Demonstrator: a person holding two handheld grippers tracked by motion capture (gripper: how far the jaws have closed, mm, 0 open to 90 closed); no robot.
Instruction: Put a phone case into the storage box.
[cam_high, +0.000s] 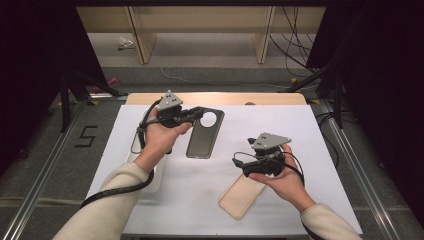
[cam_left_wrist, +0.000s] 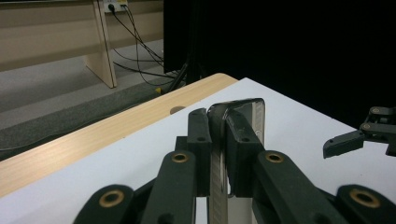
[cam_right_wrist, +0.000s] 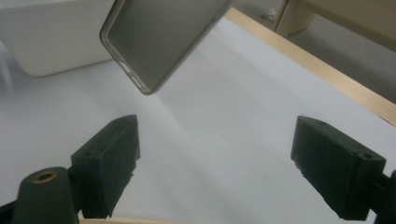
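High view shows the left hand-held gripper pinching the top edge of a dark see-through soft phone case with a round camera hole, just above the white desk. The case's long side runs from far to near, and the end with the hole points away from the person. The right hand-held gripper has its jaws spread wide with nothing in them, and it sits over a flat pale tan phone lying near the desk's front edge. A good next move might be to hold the case steady and flat, keep the pinch firm, and bring the phone up in line with the case's long side so the corners match.
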